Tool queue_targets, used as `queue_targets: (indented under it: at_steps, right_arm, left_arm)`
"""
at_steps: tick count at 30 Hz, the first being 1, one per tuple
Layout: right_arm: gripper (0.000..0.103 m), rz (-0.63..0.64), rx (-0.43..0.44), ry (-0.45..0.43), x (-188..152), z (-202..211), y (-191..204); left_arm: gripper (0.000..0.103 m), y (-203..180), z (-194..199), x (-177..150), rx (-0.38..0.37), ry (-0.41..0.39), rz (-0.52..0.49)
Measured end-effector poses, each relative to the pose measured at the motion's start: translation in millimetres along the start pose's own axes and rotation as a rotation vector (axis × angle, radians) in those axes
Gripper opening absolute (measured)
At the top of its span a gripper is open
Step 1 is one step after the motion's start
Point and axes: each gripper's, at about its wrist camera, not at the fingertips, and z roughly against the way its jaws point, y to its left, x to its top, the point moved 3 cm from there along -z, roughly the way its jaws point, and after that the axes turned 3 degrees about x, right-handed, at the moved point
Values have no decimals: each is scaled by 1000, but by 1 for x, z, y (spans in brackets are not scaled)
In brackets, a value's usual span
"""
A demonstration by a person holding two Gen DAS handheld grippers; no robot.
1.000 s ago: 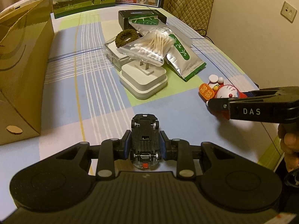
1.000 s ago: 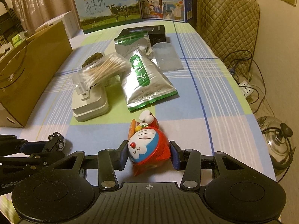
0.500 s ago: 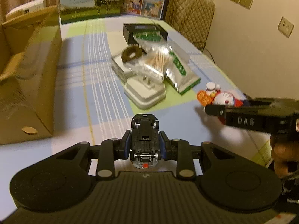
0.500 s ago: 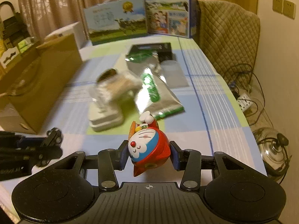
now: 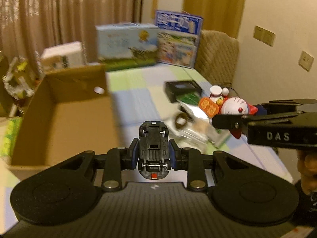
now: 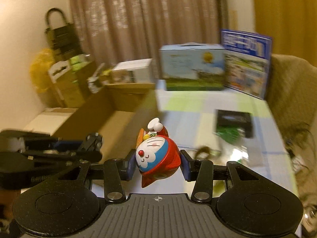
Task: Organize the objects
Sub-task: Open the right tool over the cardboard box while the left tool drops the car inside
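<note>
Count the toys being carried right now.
2: an upside-down black toy car in the left claw; a red cartoon cat figure in the right claw.

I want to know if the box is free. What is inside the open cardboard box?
The visible inside of the cardboard box shows only bare brown walls and floor. Its near corner is hidden by its own wall.

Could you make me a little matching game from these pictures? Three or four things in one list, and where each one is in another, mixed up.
Things:
1. toy car
2. cat figurine
3. cardboard box
4. black box

Places:
A. lying on the checked tablecloth, far side
B. clamped upside down in the left gripper
C. standing open at the table's left
D. clamped in the right gripper

Pairs: 1-B, 2-D, 3-C, 4-A
</note>
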Motion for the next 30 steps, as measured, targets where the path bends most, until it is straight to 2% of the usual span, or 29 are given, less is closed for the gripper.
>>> queue_targets:
  at_steps: [4, 9, 14, 24, 26, 28, 30]
  right_arm:
    - [42, 16, 56, 38, 14, -35, 27]
    - [42, 72, 88, 76, 26, -76, 56]
    - [42, 106, 82, 113, 23, -103, 70]
    - [42, 103, 78, 130, 15, -123, 70]
    - [46, 87, 83, 110, 19, -121, 67]
    - [54, 81, 71, 77, 23, -113, 64]
    - [55, 69, 69, 52, 26, -102, 61]
  left_arm:
    - [25, 44, 5, 13, 68, -1, 7]
    - [25, 95, -1, 19, 122, 11, 36]
    - [25, 134, -14, 17, 132, 38, 69]
    - [26, 155, -41, -2, 112, 80, 95]
    - [26, 157, -42, -2, 115, 80, 107]
    - [27, 160, -39, -1, 119, 74, 123]
    - [32, 162, -34, 1, 125, 63, 133]
